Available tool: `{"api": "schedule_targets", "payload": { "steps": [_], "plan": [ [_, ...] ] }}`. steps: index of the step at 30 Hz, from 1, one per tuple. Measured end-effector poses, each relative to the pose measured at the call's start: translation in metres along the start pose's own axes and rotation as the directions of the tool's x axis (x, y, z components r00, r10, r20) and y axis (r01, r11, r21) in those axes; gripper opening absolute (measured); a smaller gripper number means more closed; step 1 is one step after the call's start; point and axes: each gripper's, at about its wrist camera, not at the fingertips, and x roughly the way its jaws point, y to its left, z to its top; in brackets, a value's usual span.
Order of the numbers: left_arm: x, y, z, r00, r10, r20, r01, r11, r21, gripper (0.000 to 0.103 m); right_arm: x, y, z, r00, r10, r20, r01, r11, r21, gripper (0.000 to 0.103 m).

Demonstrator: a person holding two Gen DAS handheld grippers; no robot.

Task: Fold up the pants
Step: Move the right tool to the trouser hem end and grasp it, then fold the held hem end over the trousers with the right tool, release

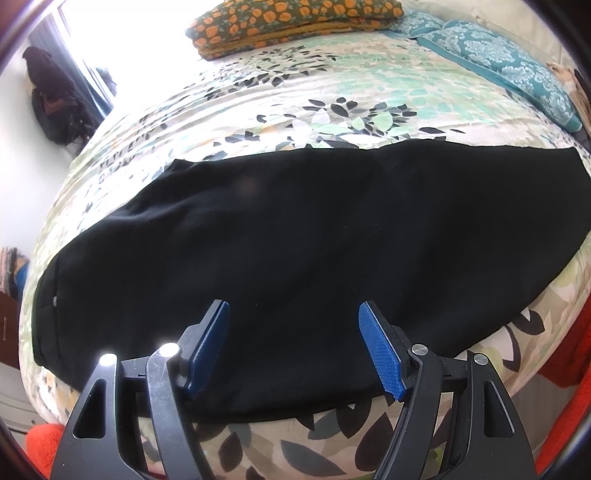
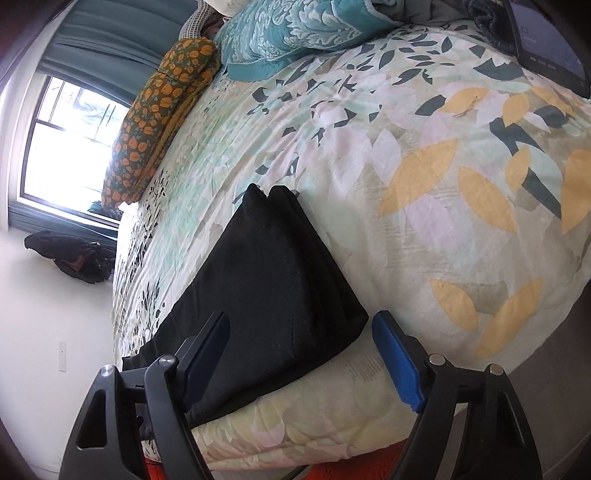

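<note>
Black pants (image 1: 295,236) lie flat across the floral bedspread (image 1: 295,103), folded lengthwise, waist end at the left. My left gripper (image 1: 295,314) is open, its blue pads just above the near edge of the pants, holding nothing. In the right wrist view the leg end of the pants (image 2: 273,280) lies near the bed's edge. My right gripper (image 2: 301,325) is open and empty, its jaws on either side of the near corner of that leg end.
An orange-flowered folded blanket (image 1: 291,26) and a teal patterned pillow (image 1: 509,62) lie at the far side of the bed. A dark tablet (image 2: 546,40) sits at the far right. A dark bag (image 2: 74,258) lies on the floor below the window (image 2: 70,147). An orange rug (image 1: 44,443) lies below the bed.
</note>
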Motion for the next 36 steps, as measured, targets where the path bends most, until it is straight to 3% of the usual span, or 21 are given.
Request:
{"api": "schedule_targets", "payload": {
  "steps": [5, 7, 8, 9, 15, 19, 22, 27, 31, 36],
  "plan": [
    [0.002, -0.004, -0.002, 1.000, -0.006, -0.009, 0.006, 1.000, 0.005, 0.075, 0.008, 0.009, 0.004, 0.998, -0.055, -0.028, 0.053, 0.996, -0.069, 0.078],
    [0.002, -0.005, -0.002, 1.000, -0.005, -0.008, 0.005, 1.000, 0.011, 0.075, 0.010, 0.009, 0.005, 0.993, -0.116, -0.035, 0.112, 0.989, -0.098, 0.061],
    [0.003, -0.005, -0.003, 1.000, -0.005, -0.009, 0.005, 1.000, 0.011, 0.075, 0.011, 0.010, 0.006, 0.990, -0.139, -0.037, 0.134, 0.985, -0.111, 0.042],
    [0.003, -0.005, -0.003, 1.000, -0.006, -0.011, 0.006, 1.000, 0.009, 0.075, 0.010, 0.008, 0.007, 0.990, -0.135, -0.041, 0.129, 0.985, -0.111, 0.036],
    [0.002, 0.002, -0.002, 1.000, -0.011, -0.010, 0.011, 1.000, -0.016, 0.075, -0.009, 0.006, 0.003, 1.000, 0.002, 0.008, -0.002, 1.000, -0.031, 0.023],
    [0.000, 0.010, -0.002, 1.000, -0.022, 0.001, 0.022, 0.999, -0.048, 0.075, -0.024, 0.027, -0.007, 0.988, 0.144, 0.052, -0.144, 0.990, -0.009, 0.022],
    [0.000, 0.018, -0.002, 1.000, -0.031, 0.004, 0.031, 0.997, -0.073, 0.075, -0.030, 0.062, -0.020, 0.971, 0.232, 0.056, -0.229, 0.972, -0.043, 0.022],
    [0.000, 0.033, -0.003, 0.999, -0.043, 0.014, 0.044, 0.990, -0.131, 0.075, -0.013, 0.153, -0.055, 0.935, 0.355, -0.008, -0.352, 0.926, -0.138, 0.022],
    [-0.003, 0.054, -0.008, 0.998, -0.048, 0.028, 0.053, 0.980, -0.194, 0.075, 0.026, 0.225, -0.095, 0.905, 0.417, -0.086, -0.425, 0.886, -0.184, 0.022],
    [-0.006, 0.090, -0.019, 0.998, -0.046, 0.042, 0.056, 0.959, -0.277, 0.075, 0.102, 0.296, -0.159, 0.889, 0.411, -0.202, -0.448, 0.870, -0.204, 0.022]
  ]
}}
